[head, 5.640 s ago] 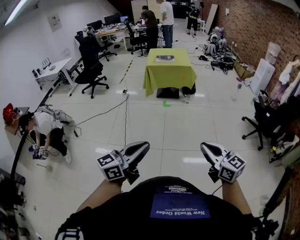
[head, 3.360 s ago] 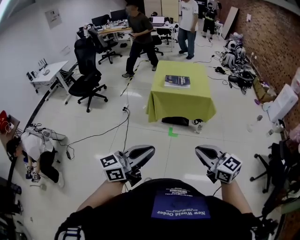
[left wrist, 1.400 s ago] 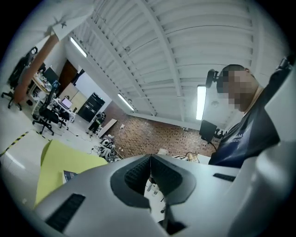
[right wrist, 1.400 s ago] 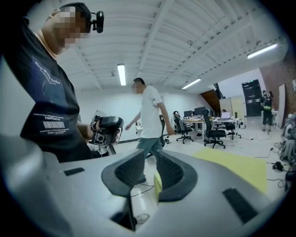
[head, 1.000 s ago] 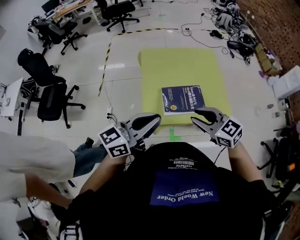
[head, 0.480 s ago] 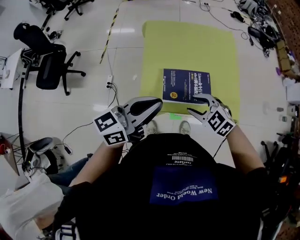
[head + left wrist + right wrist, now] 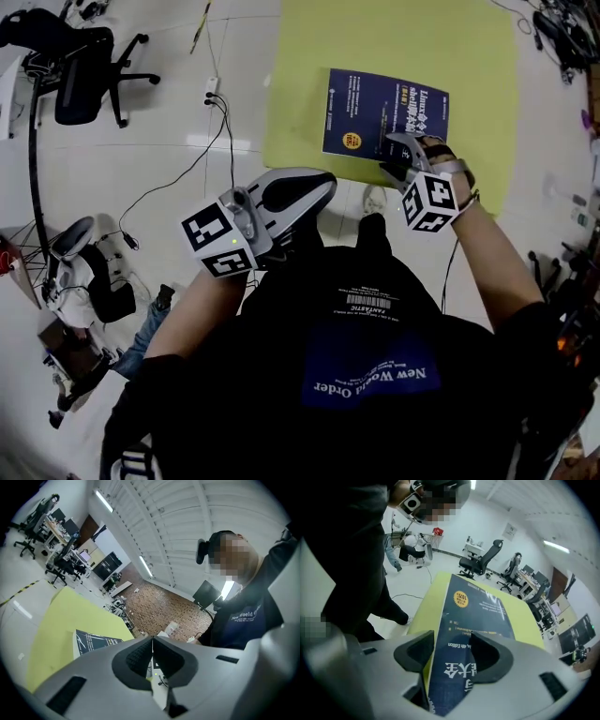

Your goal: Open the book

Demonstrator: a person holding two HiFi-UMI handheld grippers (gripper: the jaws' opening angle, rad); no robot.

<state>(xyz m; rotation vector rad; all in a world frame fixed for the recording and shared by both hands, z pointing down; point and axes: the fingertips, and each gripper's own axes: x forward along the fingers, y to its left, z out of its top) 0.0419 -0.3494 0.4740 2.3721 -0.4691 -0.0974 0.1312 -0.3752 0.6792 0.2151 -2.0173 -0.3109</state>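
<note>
A dark blue closed book lies flat on the yellow-green table, close to its near edge. My right gripper points steeply down at the book's near right corner. Its jaws have just been opening and stand wide. In the right gripper view the book runs under and between the right gripper, and the pads do not press on it. My left gripper hangs shut off the table's near left side, holding nothing. The left gripper view shows the left gripper with the book beyond it.
A black office chair and cables are on the white floor left of the table. A person crouches at the far left. More chairs and desks stand farther back.
Both grippers have sunk toward the table. The right one has tipped down onto the book's near right corner and its jaws have widened. The left stays shut.
</note>
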